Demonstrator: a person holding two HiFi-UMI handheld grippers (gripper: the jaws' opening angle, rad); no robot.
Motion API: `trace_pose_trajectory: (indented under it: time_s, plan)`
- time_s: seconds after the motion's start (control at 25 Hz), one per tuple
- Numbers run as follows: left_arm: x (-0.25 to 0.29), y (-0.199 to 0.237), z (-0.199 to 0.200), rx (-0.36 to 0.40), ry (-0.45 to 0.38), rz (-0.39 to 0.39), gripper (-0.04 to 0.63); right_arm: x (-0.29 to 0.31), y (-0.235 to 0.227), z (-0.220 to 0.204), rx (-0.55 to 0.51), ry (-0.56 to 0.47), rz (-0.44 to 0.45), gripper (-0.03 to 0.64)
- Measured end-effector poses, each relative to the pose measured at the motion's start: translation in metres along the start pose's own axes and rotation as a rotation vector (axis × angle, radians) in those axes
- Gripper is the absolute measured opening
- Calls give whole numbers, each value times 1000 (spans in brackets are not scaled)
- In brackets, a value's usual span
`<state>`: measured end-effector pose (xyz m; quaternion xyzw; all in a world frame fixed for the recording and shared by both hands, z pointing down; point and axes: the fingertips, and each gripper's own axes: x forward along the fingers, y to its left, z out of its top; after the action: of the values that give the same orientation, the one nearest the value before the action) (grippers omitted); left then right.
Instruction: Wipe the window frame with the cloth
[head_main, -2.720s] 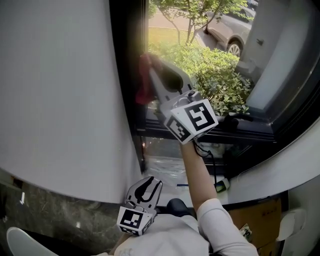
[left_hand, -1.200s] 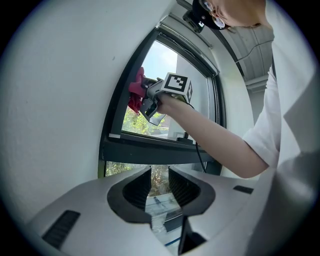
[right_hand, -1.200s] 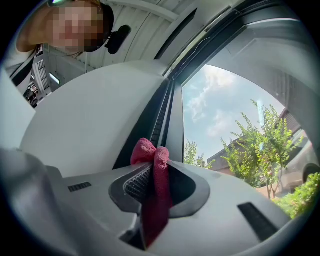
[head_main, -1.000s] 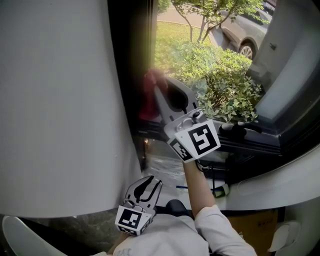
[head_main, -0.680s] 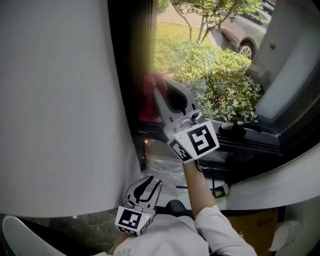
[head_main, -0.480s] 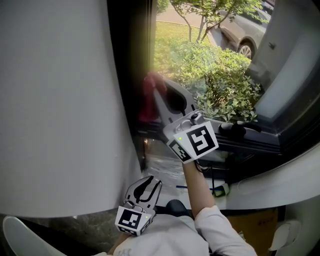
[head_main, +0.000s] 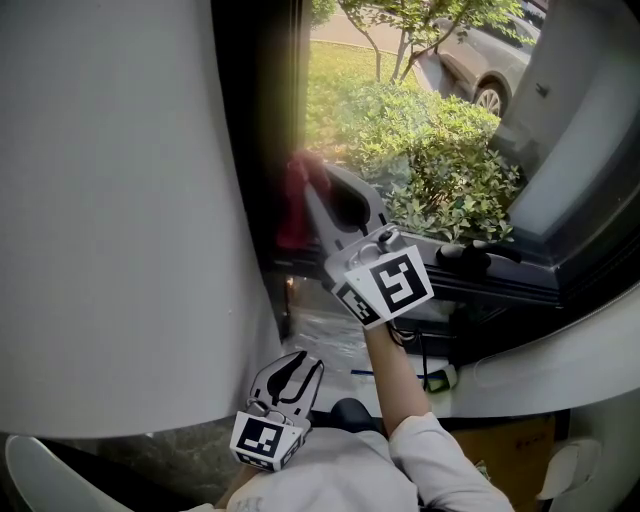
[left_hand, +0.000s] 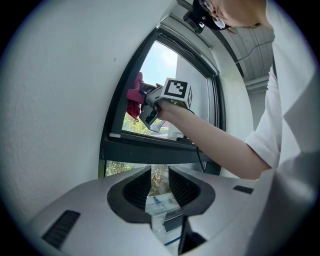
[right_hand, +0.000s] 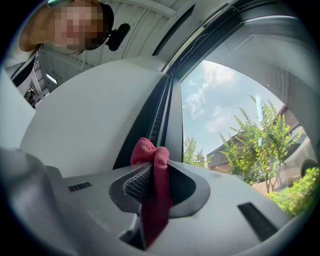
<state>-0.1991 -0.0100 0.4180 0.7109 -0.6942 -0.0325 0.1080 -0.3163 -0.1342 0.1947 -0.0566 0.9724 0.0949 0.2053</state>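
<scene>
Window frame (head_main: 252, 150) – dark, beside white wall (head_main: 110, 200) | cloth (right_hand: 145, 150) in right claw (right_hand: 156, 172)

A white wall (head_main: 110, 200) flanks the dark window frame (head_main: 500, 280); outside stand sunlit shrubs (head_main: 440, 170) and a parked car (head_main: 475, 60).

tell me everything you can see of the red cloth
The cloth is pinkish red, soft and nubby like microfibre. The right gripper is shut on it: a strip runs down between the jaws and a bunched end pokes out past the tips. It sits by the dark upright of the window frame; whether it touches can't be told.
</scene>
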Motion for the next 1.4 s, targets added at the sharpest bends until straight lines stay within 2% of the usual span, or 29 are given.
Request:
trace_pose_trajectory:
  time_s: [0.84,1.4]
  plan:
    - [1,-2,0,2,-1,-6,115,-8,3,-20,4,52,-1,72]
    - [-1,-3,1,9,3,-14,115,-13,6,-33,-45,108,-8,72]
